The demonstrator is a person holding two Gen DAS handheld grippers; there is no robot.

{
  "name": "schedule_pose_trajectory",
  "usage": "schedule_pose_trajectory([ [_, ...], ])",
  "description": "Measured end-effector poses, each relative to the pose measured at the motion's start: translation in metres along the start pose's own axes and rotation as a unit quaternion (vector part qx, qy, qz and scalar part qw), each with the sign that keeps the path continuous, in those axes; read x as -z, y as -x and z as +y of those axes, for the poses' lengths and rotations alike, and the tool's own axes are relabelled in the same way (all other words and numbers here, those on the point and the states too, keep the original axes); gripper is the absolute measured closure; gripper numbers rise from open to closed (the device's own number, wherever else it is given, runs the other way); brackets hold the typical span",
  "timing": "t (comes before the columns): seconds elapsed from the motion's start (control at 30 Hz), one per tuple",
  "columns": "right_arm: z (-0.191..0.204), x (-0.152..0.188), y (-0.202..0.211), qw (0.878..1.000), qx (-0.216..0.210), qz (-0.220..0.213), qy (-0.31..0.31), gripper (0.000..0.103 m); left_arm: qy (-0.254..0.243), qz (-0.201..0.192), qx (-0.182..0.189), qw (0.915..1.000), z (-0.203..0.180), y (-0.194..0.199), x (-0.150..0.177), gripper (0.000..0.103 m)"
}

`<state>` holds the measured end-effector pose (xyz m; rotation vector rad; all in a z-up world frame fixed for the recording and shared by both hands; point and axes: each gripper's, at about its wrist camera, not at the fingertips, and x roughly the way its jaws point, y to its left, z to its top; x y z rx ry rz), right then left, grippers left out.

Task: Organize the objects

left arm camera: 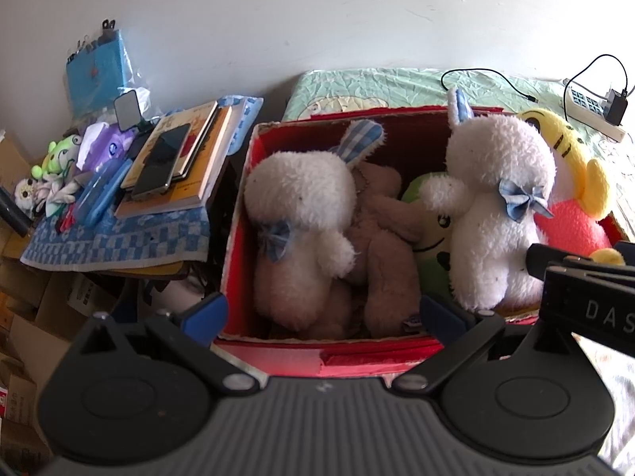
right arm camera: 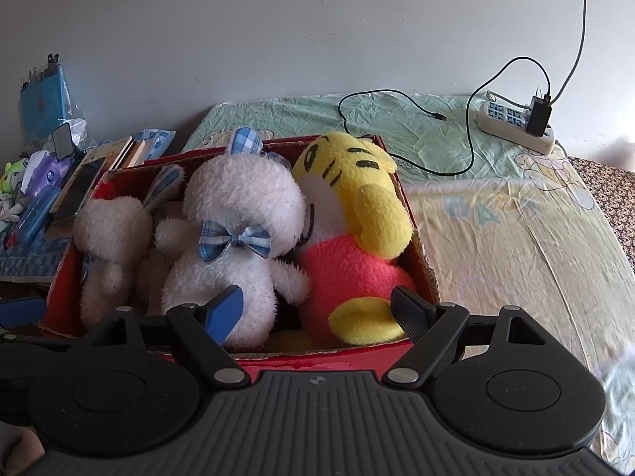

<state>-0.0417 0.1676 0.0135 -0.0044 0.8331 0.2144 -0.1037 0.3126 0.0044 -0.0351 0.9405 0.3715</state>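
Observation:
A red cardboard box [left arm camera: 238,238] [right arm camera: 416,238] sits on the bed and holds several plush toys. A white bunny [left arm camera: 301,234] [right arm camera: 111,246] lies at its left. A brown plush [left arm camera: 381,238] and a green plush [left arm camera: 432,222] lie in the middle. A second white bunny with a blue bow [left arm camera: 496,206] [right arm camera: 238,238] stands upright. A yellow and pink tiger plush [left arm camera: 571,182] [right arm camera: 357,230] fills the right side. My left gripper [left arm camera: 323,313] is open and empty over the box's near edge. My right gripper [right arm camera: 317,313] is open and empty, in front of the upright bunny and the tiger.
A side table [left arm camera: 119,242] left of the box carries books with a phone [left arm camera: 162,162], a blue case and small toys. A power strip [right arm camera: 516,123] with a charger and black cable [right arm camera: 397,127] lies on the bed [right arm camera: 516,246] at the back right. Cardboard boxes stand below the table.

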Motion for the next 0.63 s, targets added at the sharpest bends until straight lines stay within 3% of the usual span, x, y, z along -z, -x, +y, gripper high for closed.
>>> schedule_pose_trajectory([
  [0.47,0.001,-0.003,0.005,1.0,0.005,-0.012,-0.001,0.02,-0.003,0.009,0.012,0.9999,-0.004,-0.003,-0.005,0.0],
  [0.63,0.001,-0.006,0.006,1.0,0.006,-0.021,-0.005,0.02,-0.008,-0.022,0.0,0.9997,-0.007,0.007,-0.008,0.001],
])
